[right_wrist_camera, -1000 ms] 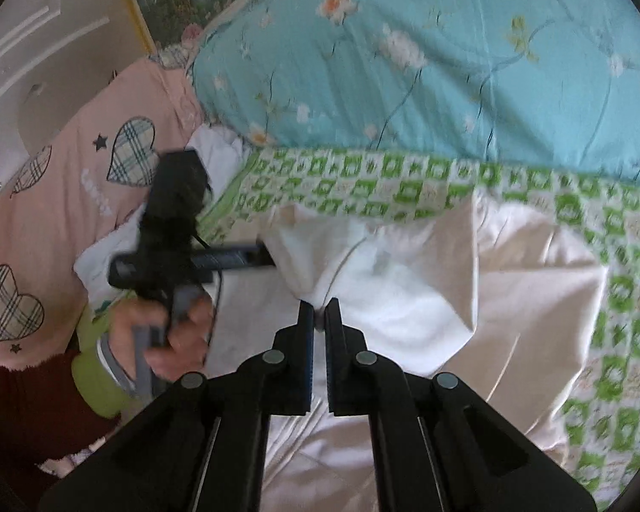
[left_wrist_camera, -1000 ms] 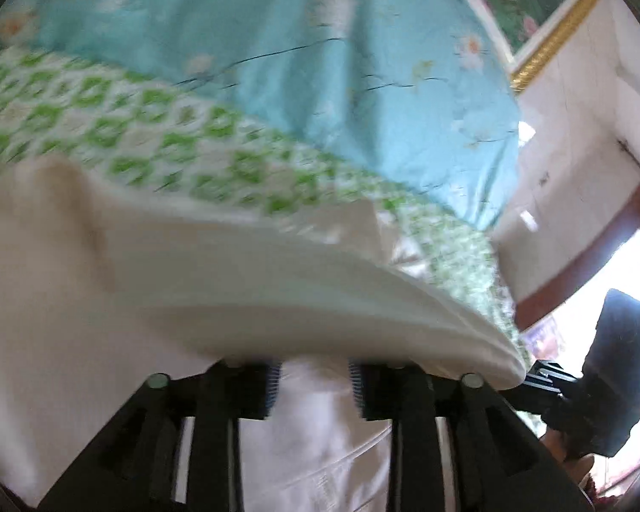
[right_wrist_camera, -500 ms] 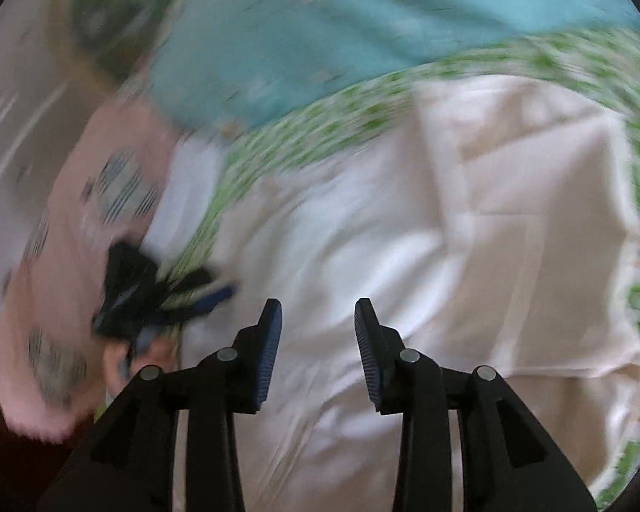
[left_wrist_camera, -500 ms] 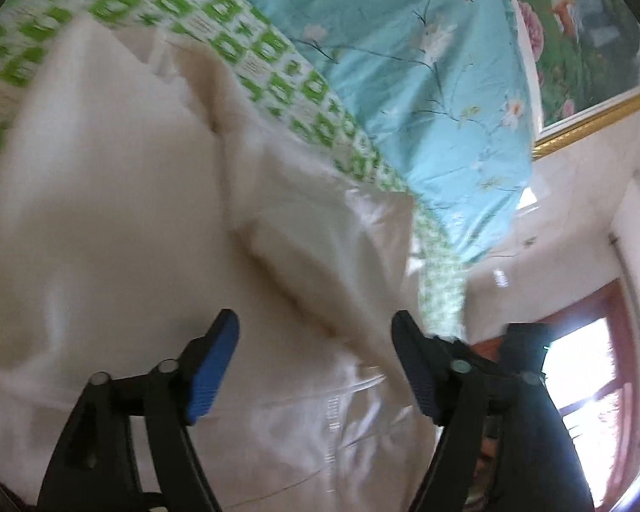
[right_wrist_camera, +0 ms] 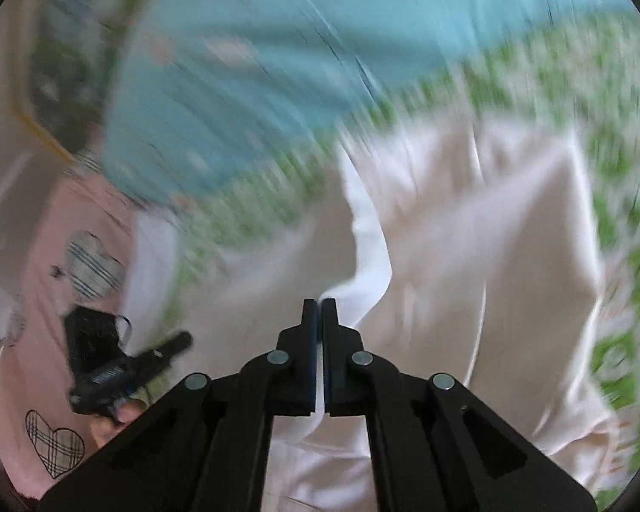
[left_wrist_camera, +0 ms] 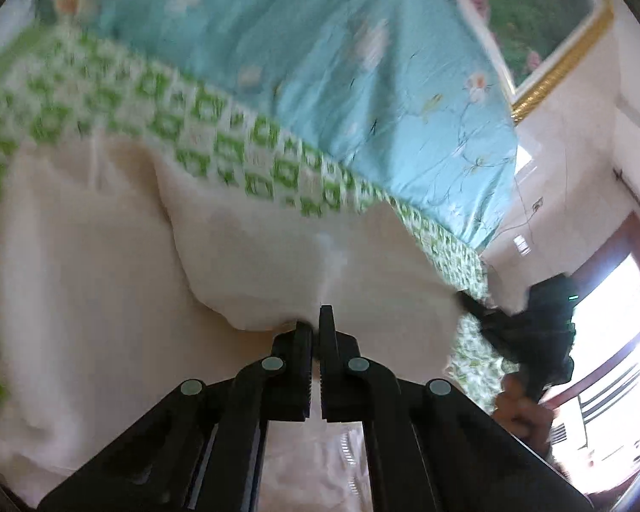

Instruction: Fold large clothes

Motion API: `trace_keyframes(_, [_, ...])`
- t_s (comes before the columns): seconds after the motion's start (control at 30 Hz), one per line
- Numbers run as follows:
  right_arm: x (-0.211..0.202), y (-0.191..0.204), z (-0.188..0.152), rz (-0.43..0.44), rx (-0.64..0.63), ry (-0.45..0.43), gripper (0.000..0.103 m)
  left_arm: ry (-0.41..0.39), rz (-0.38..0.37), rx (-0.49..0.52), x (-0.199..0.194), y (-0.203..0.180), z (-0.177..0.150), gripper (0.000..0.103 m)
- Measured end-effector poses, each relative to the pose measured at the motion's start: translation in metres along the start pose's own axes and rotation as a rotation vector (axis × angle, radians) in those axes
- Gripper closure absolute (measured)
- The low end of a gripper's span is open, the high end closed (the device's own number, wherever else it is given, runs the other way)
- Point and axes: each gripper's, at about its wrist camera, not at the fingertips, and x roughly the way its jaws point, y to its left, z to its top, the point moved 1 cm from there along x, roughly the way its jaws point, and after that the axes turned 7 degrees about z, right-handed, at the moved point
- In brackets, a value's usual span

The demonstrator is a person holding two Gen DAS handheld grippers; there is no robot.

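Note:
A large cream garment lies partly folded on the bed, with a raised fold running across its middle. My left gripper is shut, and its tips pinch the lower edge of that fold. In the right wrist view the garment fills the centre and right. My right gripper is shut on a white edge of the garment that curls down to its tips. Each gripper shows in the other's view: the right gripper at the bed's right side, the left gripper at lower left. Both views are blurred.
A green-and-white patterned sheet covers the bed under the garment. A blue floral quilt is bunched behind it. A gold-framed picture hangs on the wall, by a bright window. The person's pink heart-print top is at left.
Both grippers stood open half a second ago and have closed on the garment. The right wrist view has rolled and dropped closer to the cloth.

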Motion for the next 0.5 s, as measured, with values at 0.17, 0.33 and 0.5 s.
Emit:
trace_keyframes(0.17, [0.007, 0.003, -0.017, -0.088, -0.036, 0.069, 0.101, 0.081, 0.092, 0.006, 0.026, 0.015, -0.02, 0.103])
trace_keyframes(0.33, [0.029, -0.039, -0.051, -0.25, 0.058, 0.21, 0.101, 0.137, 0.191, 0.041, 0.041, 0.028, -0.041, 0.102])
trace_keyframes(0.5, [0.002, -0.023, -0.04, -0.241, 0.03, 0.094, 0.101, 0.074, 0.22, 0.047, 0.014, 0.016, -0.031, 0.103])
